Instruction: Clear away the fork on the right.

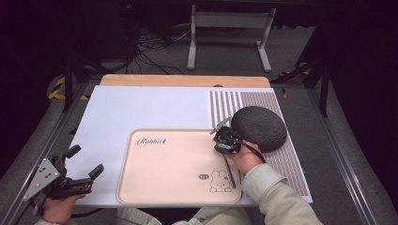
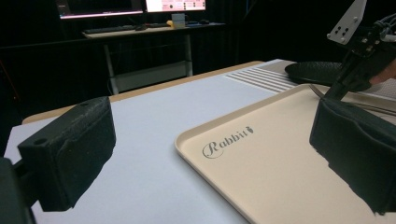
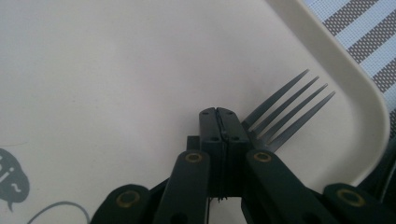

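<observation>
A dark metal fork (image 3: 289,107) lies on the beige tray (image 1: 155,187), near its far right corner, with the handle (image 1: 228,171) pointing toward me. My right gripper (image 1: 225,150) points down at the fork's neck. Its jaws (image 3: 218,112) are pressed together, and the tines fan out from behind the right jaw, not from the seam. From the left gripper view its tip (image 2: 332,93) touches down where the fork (image 2: 369,106) lies. My left gripper (image 1: 85,160) rests at the table's front left, open with nothing between its jaws (image 2: 210,158).
A black textured dome (image 1: 258,127) sits on a striped mat (image 1: 291,164), right behind my right hand. The tray carries a "Rabbit" script (image 1: 151,141) and a bunny drawing (image 1: 219,182). A white sheet (image 1: 141,108) covers the table. A metal stand (image 1: 230,28) and cables lie beyond.
</observation>
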{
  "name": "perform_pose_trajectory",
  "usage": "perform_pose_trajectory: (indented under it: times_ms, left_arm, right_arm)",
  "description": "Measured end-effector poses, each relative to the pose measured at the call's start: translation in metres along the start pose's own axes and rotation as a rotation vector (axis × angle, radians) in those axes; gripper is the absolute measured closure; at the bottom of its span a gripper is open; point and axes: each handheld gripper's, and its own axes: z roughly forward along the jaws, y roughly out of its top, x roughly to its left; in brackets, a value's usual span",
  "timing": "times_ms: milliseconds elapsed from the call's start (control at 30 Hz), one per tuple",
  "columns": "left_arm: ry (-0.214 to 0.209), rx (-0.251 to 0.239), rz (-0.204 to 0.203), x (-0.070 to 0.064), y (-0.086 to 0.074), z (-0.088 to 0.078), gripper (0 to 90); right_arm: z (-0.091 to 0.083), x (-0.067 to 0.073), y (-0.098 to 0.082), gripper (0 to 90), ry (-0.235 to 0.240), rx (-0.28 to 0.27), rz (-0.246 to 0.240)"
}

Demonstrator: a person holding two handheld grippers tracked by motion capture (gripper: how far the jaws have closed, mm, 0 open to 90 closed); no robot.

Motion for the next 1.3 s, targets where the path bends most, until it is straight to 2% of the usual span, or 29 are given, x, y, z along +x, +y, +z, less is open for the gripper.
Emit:
perform_pose_trajectory:
  times_ms: [500,900,1133,1167,1200,1300]
  left_arm:
    - [-0.001,0.002,0.0,0.0,0.0,0.0,1.1]
    - [-0.002,0.002,0.001,0.0,0.0,0.0,1.1]
    - [-0.004,0.004,0.0,0.0,0.0,0.0,1.1]
    - [-0.004,0.005,-0.001,0.0,0.0,0.0,1.1]
    - [-0.003,0.006,-0.001,0.0,0.0,0.001,1.0]
    - [-0.003,0.003,-0.003,0.0,0.0,0.001,1.1]
  right_arm:
    - [-0.004,-0.01,-0.01,90.0,-0.021,0.001,0.072]
    - [-0.006,-0.011,-0.012,88.6,-0.026,-0.004,0.087]
    - [-0.021,-0.009,-0.012,82.4,-0.028,-0.065,0.056]
    - [-0.033,-0.011,-0.013,75.6,-0.042,-0.122,0.054]
    - [-0.038,-0.011,-0.014,71.5,-0.046,-0.141,0.052]
    - [-0.052,-0.009,-0.018,56.1,-0.086,-0.219,0.001]
